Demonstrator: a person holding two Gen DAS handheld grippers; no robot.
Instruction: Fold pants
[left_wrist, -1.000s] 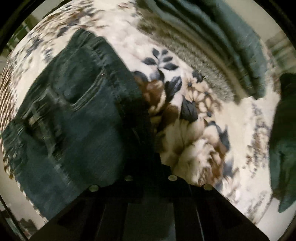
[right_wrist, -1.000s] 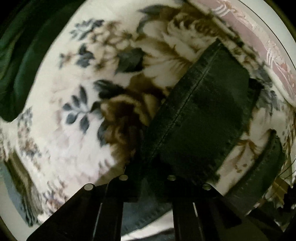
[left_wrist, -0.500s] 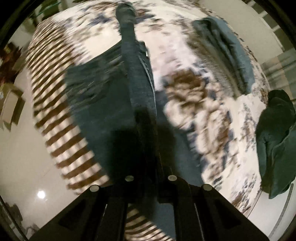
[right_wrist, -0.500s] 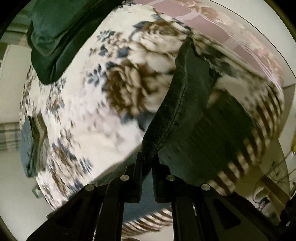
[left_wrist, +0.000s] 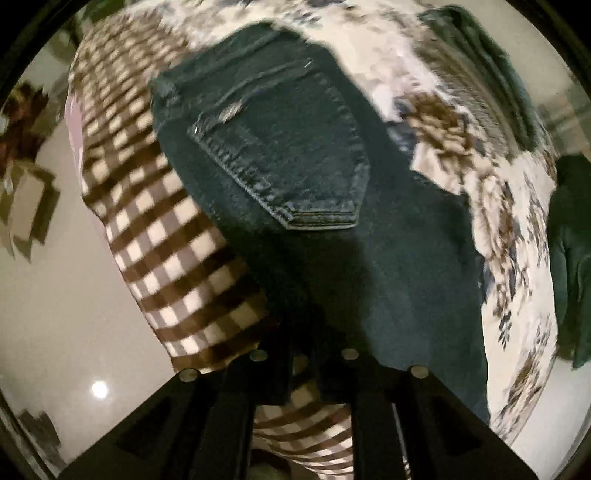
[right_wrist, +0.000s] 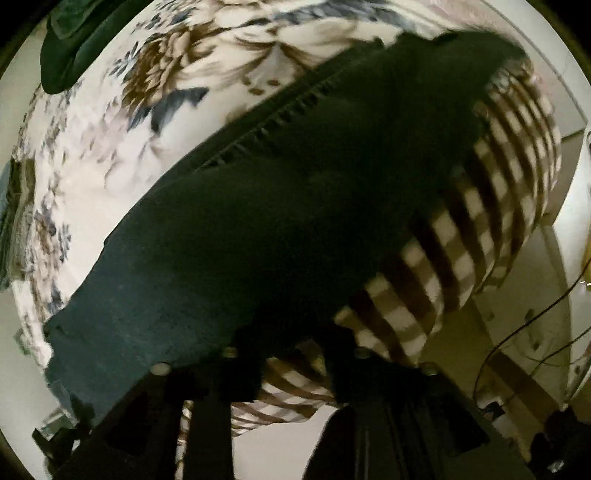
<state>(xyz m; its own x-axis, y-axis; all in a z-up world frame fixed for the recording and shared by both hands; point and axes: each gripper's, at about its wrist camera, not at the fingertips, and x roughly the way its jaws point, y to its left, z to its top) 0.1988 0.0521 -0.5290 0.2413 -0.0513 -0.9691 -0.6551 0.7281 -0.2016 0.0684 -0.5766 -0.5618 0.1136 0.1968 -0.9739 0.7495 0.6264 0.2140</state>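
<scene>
Dark blue jeans (left_wrist: 406, 258) lie on the bed with a back pocket (left_wrist: 288, 147) facing up, and their near edge reaches the checked side of the bed. My left gripper (left_wrist: 304, 343) points down at that edge. Its jaws are just starting to open, with only a thin gap and denim still at the tips. In the right wrist view the jeans (right_wrist: 258, 221) run as a long dark band with a stitched seam. My right gripper (right_wrist: 295, 350) is opening. Its fingers stand well apart, checked cloth shows between them, and the denim edge lies just beyond the tips.
A floral blanket (left_wrist: 443, 122) covers the bed, and a brown-and-white checked sheet (left_wrist: 166, 240) hangs over its side. Dark green clothing (left_wrist: 569, 251) lies at the right and a teal folded pile (left_wrist: 480, 55) at the far edge. Pale floor (left_wrist: 55, 314) lies beyond, with cables (right_wrist: 535, 332) at the right.
Both grippers swept the denim across the bed to its checked edge. The raised fold now lies flat with the pocket up. The right jaws have spread off the cloth.
</scene>
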